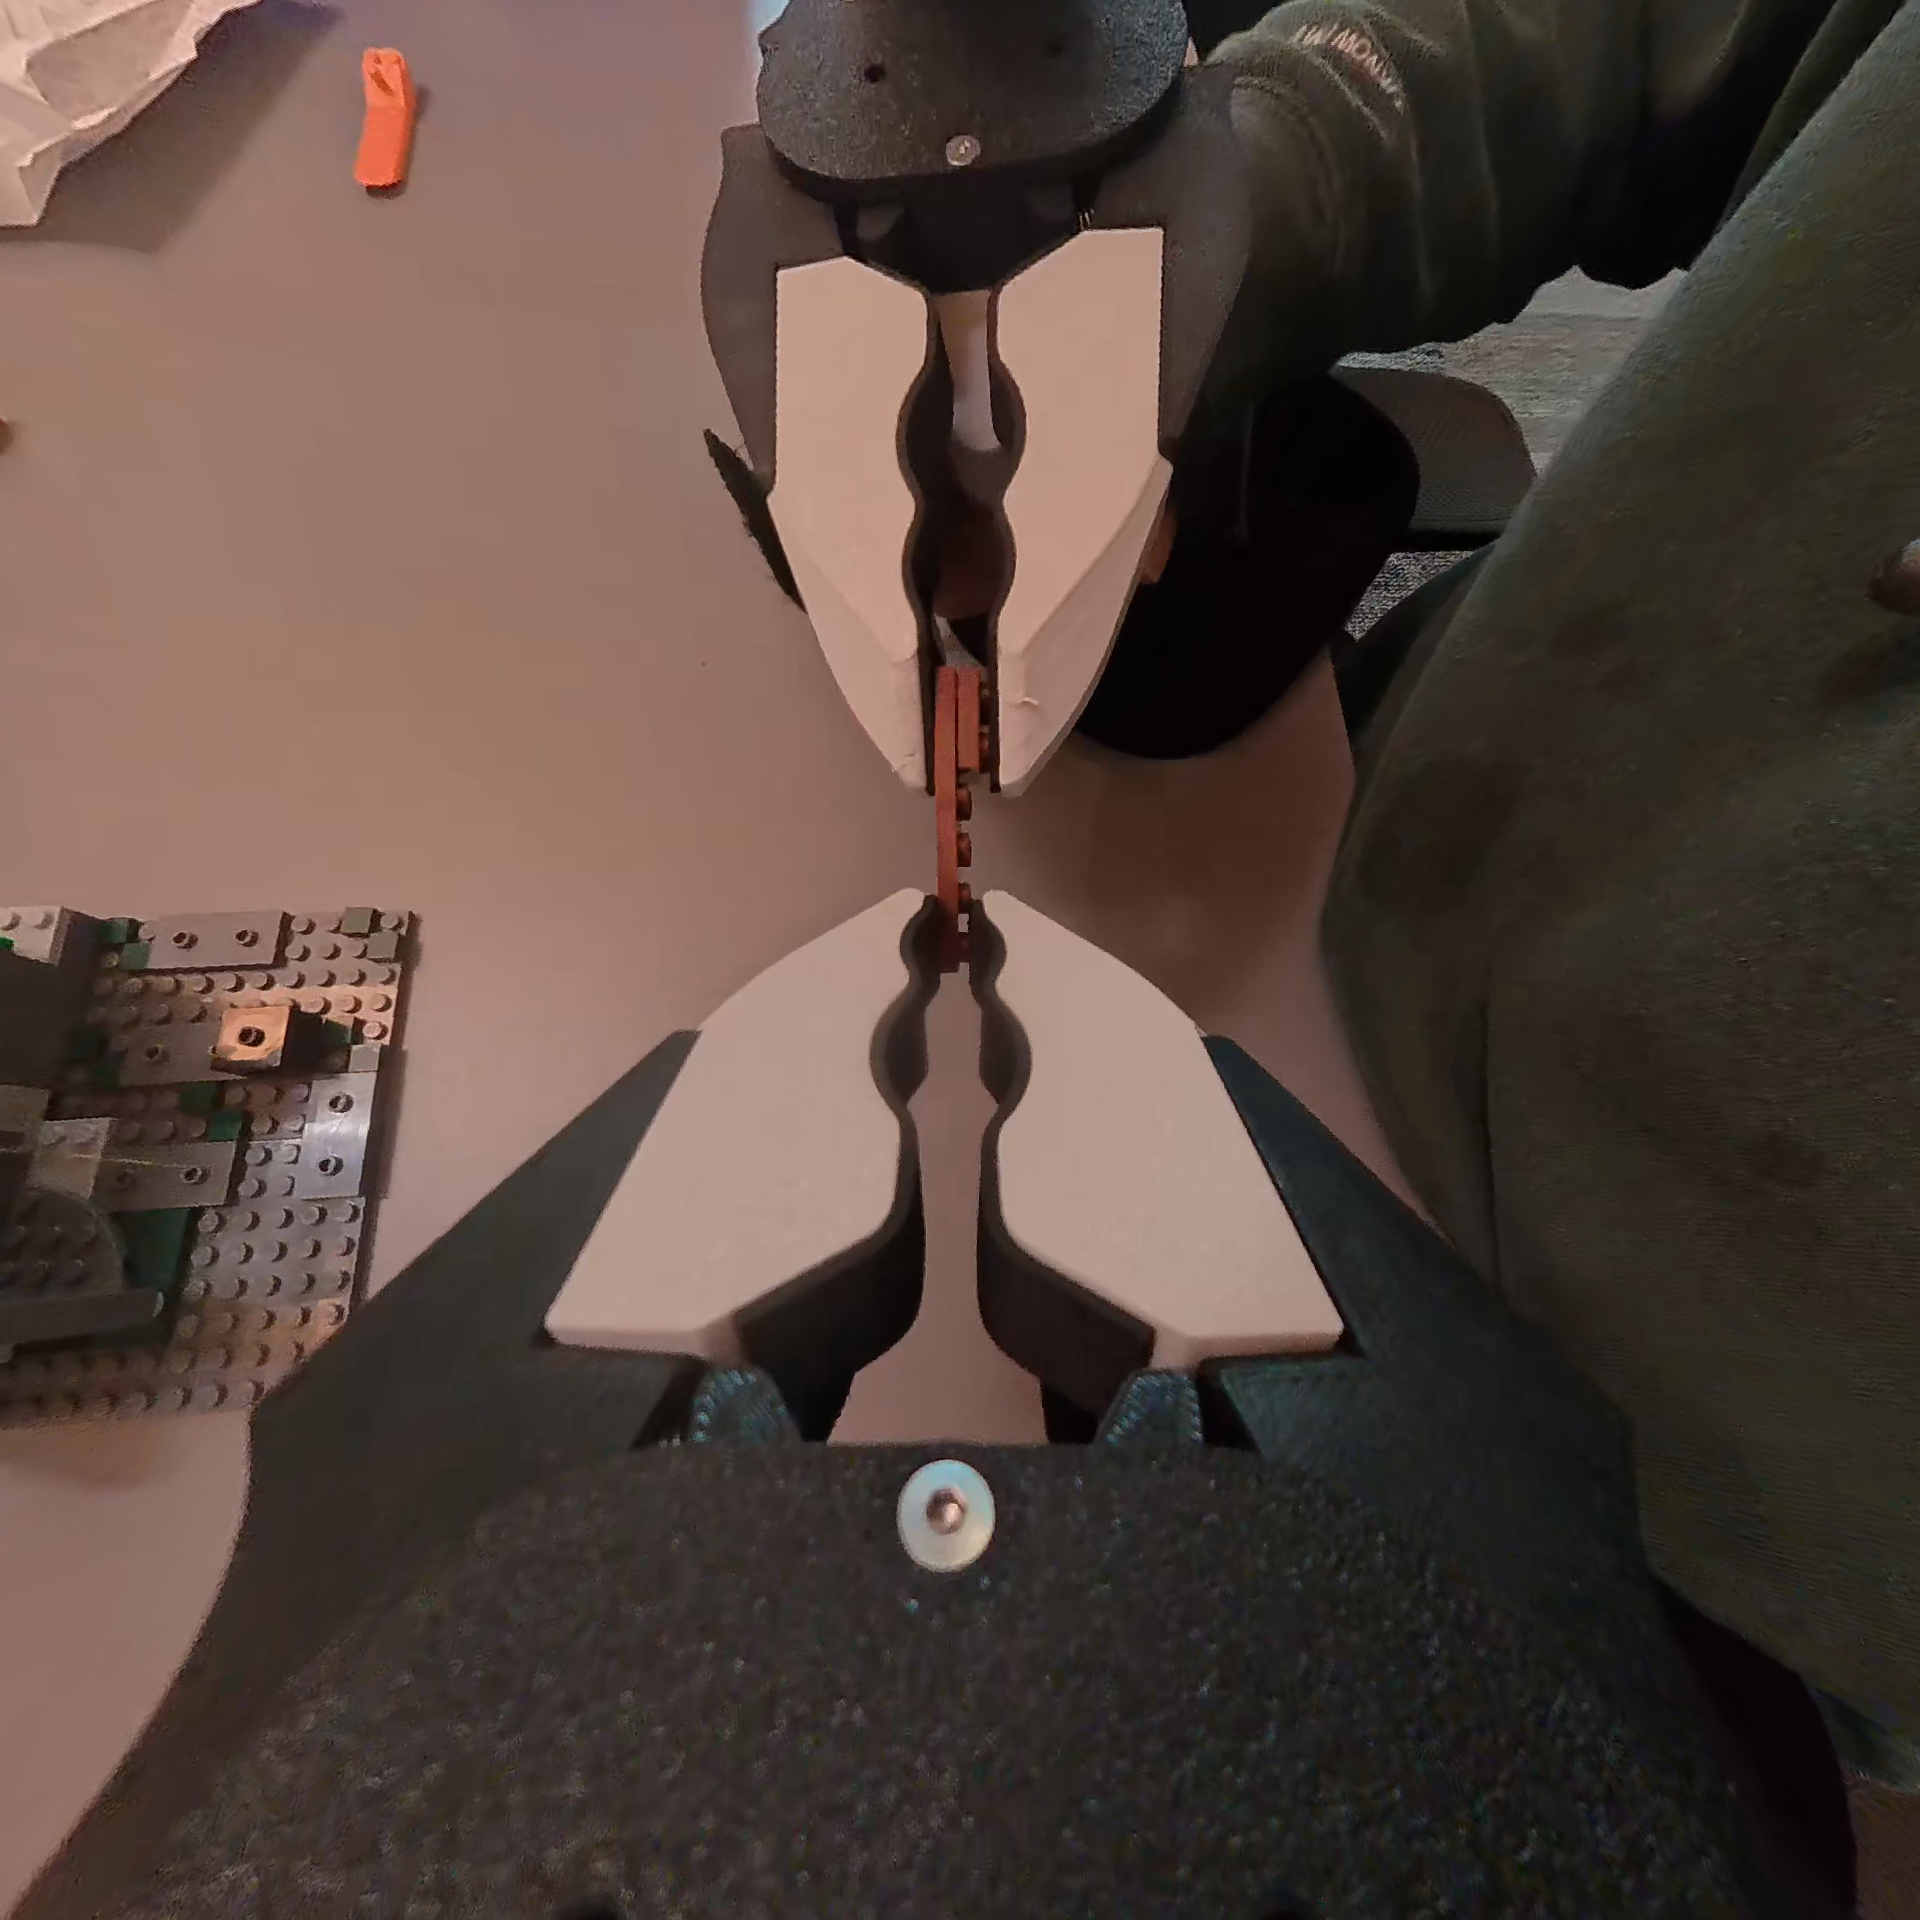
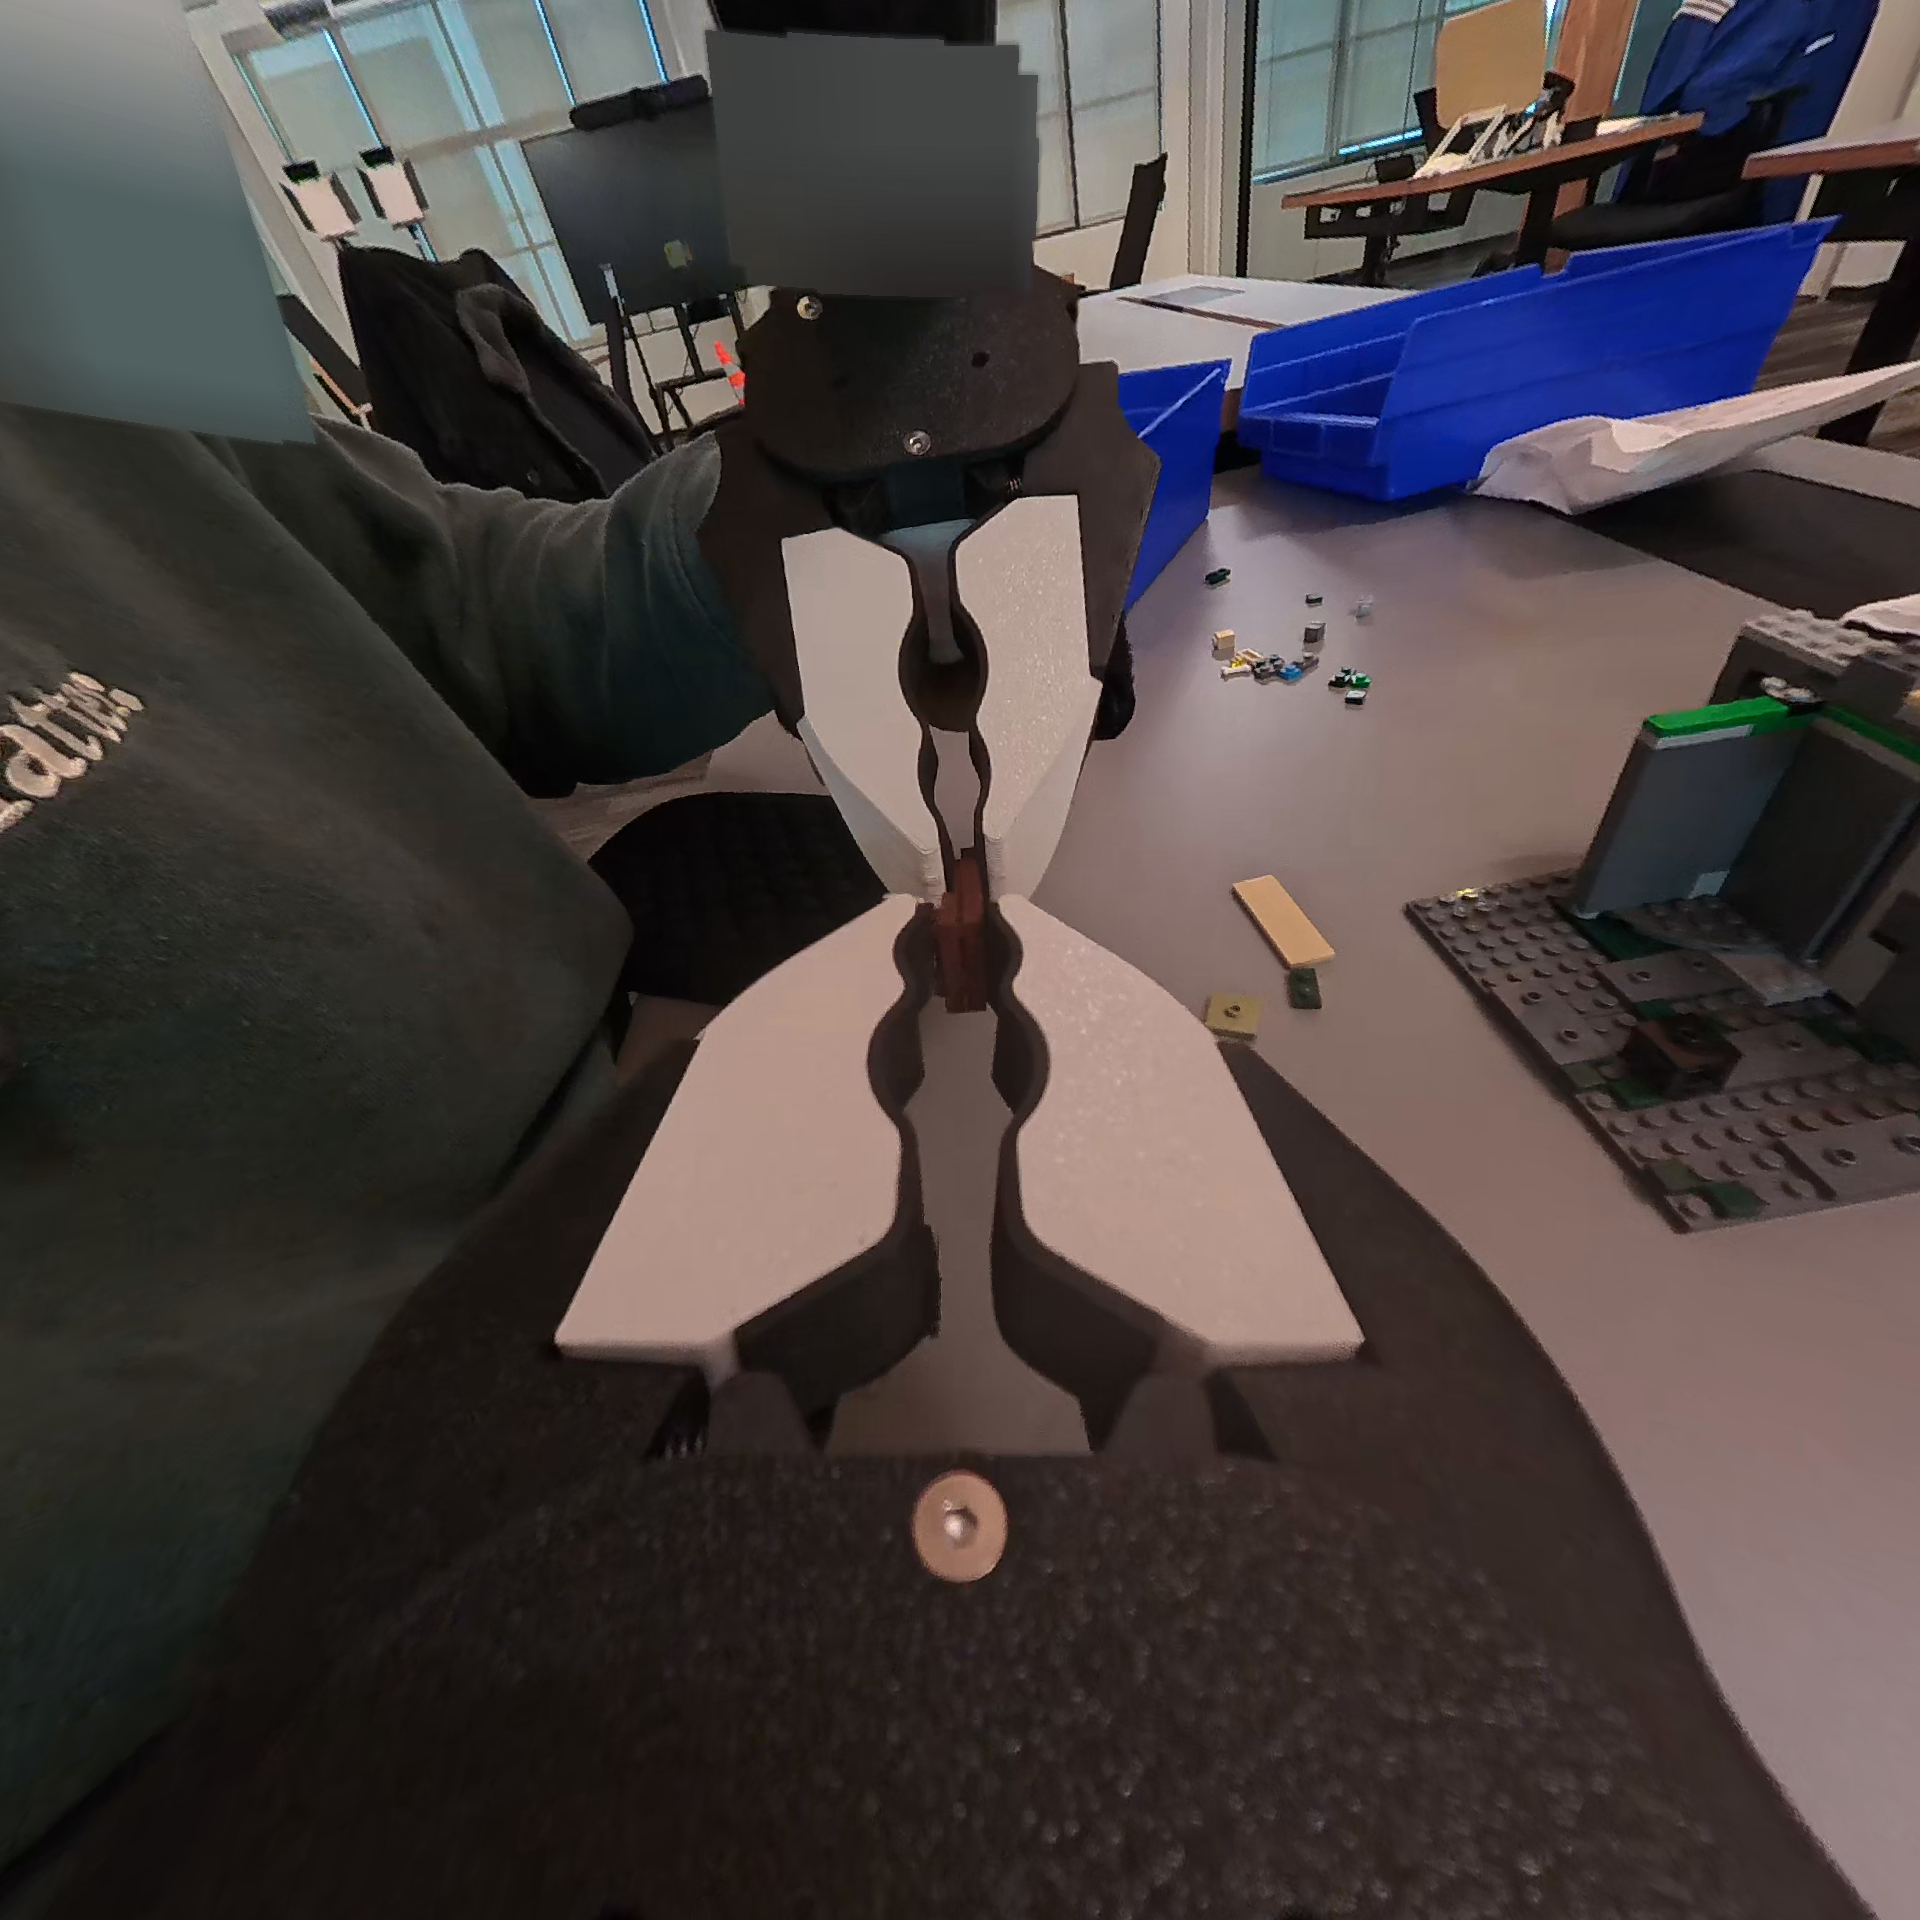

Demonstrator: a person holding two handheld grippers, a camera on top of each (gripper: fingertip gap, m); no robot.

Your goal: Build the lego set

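Both grippers are pinching one reddish-brown studded lego plate [image 1: 949, 831] mid-air above the table's near edge: left gripper [image 1: 953, 914] and right gripper [image 1: 961, 774] closing nose-to-nose along its long axis.

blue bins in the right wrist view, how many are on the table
2. One large blue bin lies at the table's far side, past the crumpled white paper. A second blue bin sits left of it, partly hidden behind the left gripper. More may be hidden.
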